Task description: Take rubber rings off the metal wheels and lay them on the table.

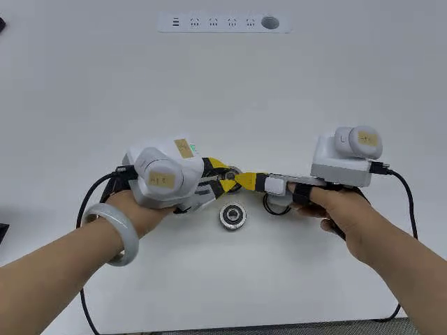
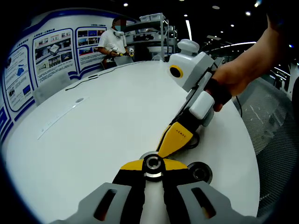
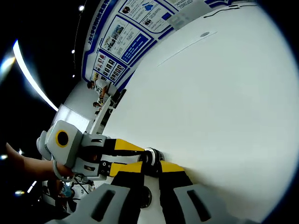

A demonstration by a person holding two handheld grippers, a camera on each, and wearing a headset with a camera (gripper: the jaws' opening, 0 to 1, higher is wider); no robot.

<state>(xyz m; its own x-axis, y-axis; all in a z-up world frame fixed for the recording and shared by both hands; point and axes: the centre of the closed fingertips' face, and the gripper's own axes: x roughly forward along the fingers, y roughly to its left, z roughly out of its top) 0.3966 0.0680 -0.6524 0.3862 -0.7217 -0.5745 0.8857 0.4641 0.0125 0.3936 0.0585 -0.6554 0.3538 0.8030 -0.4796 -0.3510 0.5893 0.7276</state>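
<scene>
A small metal wheel [image 1: 232,170] is held above the white table between the two grippers. My left gripper [image 1: 222,175] is shut on it, its yellow-tipped jaws clamped on either side of the wheel [image 2: 153,163]. My right gripper [image 1: 242,181] comes in from the right with its jaws together, pinching the black rubber ring at the wheel's [image 3: 152,155] edge. A second metal wheel [image 1: 232,216] lies flat on the table just below them. A loose black rubber ring [image 1: 274,206] lies on the table under the right gripper.
The white table [image 1: 223,105] stretches far ahead, with a white power strip [image 1: 223,22] at its far side. Black cables trail from both grippers toward the near edge. A person stands beyond the table [image 2: 112,44].
</scene>
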